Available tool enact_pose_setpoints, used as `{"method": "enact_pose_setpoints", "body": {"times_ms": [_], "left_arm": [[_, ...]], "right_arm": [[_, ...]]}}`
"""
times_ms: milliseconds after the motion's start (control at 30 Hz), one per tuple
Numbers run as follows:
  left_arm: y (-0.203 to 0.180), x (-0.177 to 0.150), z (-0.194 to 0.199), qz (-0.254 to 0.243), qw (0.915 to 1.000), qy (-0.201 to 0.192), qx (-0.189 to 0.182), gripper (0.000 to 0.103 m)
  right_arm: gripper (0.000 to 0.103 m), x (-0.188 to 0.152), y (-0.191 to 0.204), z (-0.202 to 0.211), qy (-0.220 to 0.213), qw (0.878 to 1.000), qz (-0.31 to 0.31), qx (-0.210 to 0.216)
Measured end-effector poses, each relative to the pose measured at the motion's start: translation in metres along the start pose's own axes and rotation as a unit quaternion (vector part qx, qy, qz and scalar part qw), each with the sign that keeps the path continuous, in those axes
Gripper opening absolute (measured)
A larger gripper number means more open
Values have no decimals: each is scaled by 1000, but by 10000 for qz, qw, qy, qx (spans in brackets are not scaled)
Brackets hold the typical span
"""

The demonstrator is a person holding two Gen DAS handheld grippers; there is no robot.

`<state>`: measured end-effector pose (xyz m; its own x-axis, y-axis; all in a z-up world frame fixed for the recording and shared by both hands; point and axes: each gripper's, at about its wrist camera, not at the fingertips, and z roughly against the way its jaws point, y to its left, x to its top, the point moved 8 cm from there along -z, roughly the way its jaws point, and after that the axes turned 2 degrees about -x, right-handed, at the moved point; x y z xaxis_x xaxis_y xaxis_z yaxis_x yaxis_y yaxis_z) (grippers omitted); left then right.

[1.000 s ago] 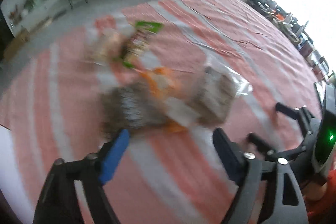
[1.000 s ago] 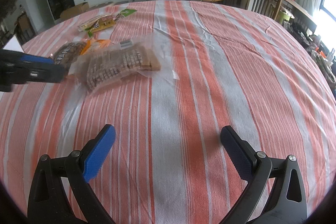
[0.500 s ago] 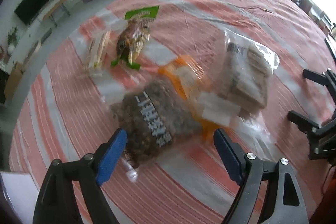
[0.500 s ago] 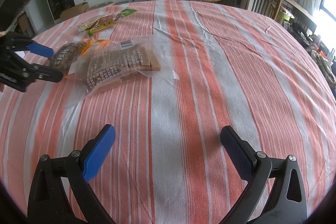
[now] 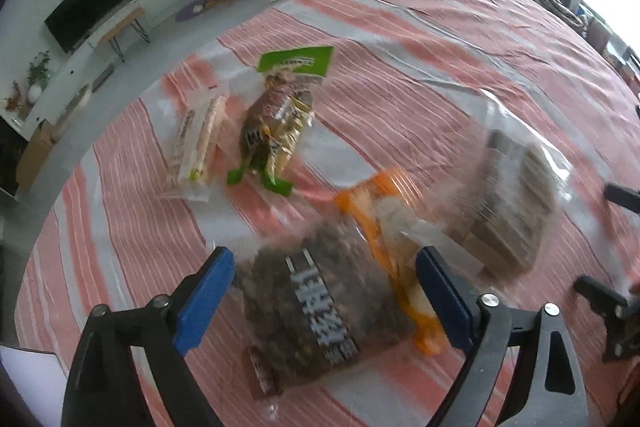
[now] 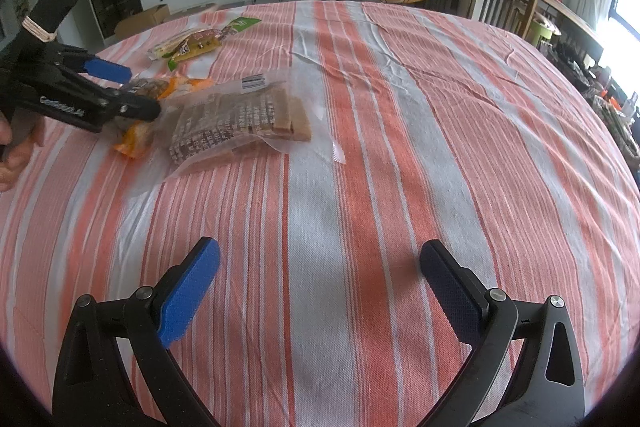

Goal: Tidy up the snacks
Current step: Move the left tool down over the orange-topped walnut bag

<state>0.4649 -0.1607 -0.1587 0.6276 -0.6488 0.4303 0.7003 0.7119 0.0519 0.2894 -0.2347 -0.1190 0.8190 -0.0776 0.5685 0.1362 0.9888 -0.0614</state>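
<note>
Left gripper (image 5: 324,287): jaws just opened wider, straddling the dark nut bag (image 5: 320,307), pads clear of it. Bag lies on the striped tablecloth (image 6: 400,147), touching the wafer pack (image 6: 240,123). Right gripper (image 6: 320,287): jaws spread, nothing held, near that pack.

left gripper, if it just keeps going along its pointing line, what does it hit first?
Most likely the dark snack bag with the white label, lying between the open left gripper fingers, which have just been opening. No contact shows yet; depth is unclear.
</note>
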Motion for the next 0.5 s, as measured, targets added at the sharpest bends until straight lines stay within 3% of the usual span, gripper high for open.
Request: {"method": "enact_pose_setpoints", "body": {"times_ms": [100,233,367,500], "left_arm": [[6,3,-10,153,9998,54,-99,103],[8,-5,-10,211,9992,118,-306,103],[-2,-33,1,78,9982,398,-448,102],[-16,-75,22,50,9979,592,-273,103]], "right_arm": [[102,0,0,0,0,10000,0,-1],[102,0,0,0,0,10000,0,0],[102,0,0,0,0,10000,0,-1],[102,0,0,0,-1,10000,-1,0]]}}
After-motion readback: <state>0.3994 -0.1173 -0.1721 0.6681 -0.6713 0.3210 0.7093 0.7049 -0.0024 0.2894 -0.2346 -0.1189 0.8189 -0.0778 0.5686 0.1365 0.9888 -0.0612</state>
